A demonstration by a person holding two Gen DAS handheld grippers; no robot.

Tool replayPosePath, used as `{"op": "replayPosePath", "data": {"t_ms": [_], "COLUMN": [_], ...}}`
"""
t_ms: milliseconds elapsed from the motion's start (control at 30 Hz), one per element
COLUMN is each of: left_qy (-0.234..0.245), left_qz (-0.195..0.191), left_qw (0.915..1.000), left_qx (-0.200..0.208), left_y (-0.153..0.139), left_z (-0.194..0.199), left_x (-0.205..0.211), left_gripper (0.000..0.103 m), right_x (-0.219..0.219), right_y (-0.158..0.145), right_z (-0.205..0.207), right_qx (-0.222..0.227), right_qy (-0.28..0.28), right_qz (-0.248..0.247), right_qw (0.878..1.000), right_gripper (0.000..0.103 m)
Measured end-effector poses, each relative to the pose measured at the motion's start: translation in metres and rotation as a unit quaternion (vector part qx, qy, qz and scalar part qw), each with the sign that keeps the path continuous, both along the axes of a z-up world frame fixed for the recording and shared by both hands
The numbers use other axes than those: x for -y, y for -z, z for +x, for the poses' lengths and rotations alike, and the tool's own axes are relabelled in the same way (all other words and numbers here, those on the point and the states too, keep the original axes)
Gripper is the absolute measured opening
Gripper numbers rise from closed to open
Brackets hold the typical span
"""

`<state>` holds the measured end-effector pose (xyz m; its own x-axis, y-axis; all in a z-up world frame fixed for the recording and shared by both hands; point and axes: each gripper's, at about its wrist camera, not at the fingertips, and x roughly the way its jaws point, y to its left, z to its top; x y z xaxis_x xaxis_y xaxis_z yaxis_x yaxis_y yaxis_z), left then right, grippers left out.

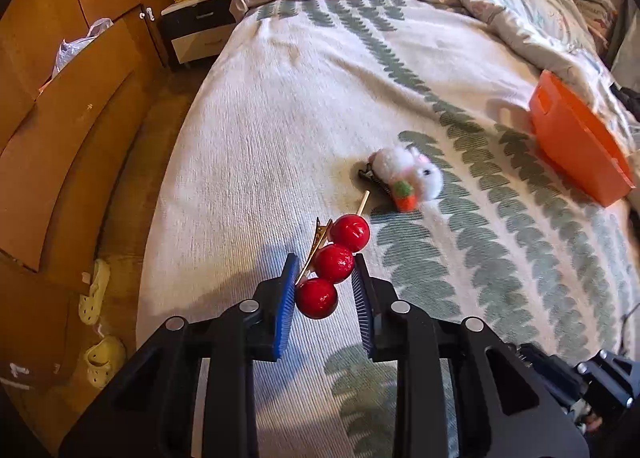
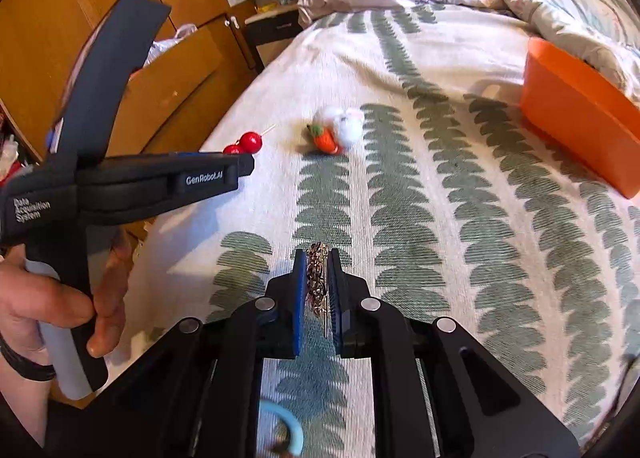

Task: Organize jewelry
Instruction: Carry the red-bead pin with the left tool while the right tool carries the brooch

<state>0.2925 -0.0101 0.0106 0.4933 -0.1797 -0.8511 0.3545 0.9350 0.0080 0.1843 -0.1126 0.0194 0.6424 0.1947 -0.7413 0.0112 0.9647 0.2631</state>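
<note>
Both grippers are loaded for the orange bin (image 2: 576,114) on the bed: left gripper (image 1: 325,278) jaws clamp the red berry clip (image 1: 334,264), right gripper (image 2: 318,290) pinches a gold brooch (image 2: 317,278) tight.

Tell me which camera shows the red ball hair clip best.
The left wrist view. There the red ball hair clip sits close and whole between the left gripper pads: three red balls, gold clip and stick tip. In the right wrist view only two small balls and the stick tip peek out above that gripper's body.
</note>
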Motion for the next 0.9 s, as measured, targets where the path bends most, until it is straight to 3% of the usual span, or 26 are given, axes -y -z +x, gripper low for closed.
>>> {"op": "replayPosePath", "data": {"t_ms": [333, 567, 700, 900], "left_qy": [-0.004, 0.021, 0.017, -0.007], "left_qz": [-0.034, -0.026, -0.019, -0.007], "left_qw": [0.9993, 0.9994, 0.9995, 0.9996], "left_qx": [0.012, 0.005, 0.02, 0.027], "left_y": [-0.04, -0.027, -0.025, -0.015], "left_z": [-0.06, -0.116, -0.137, -0.157], "left_x": [-0.01, 0.003, 0.005, 0.001], "left_gripper": [0.028, 0.028, 0.028, 0.028], "right_x": [0.05, 0.089, 0.102, 0.104], "right_y": [-0.055, -0.037, -0.021, -0.022], "right_z": [-0.083, -0.143, -0.16, -0.17], "right_qx": [0.05, 0.04, 0.034, 0.043], "right_qy": [0.036, 0.076, 0.092, 0.098], "right_qz": [0.024, 0.033, 0.041, 0.024], "right_qw": [0.998, 0.996, 0.994, 0.994], "right_gripper": [0.011, 0.011, 0.011, 0.011]}}
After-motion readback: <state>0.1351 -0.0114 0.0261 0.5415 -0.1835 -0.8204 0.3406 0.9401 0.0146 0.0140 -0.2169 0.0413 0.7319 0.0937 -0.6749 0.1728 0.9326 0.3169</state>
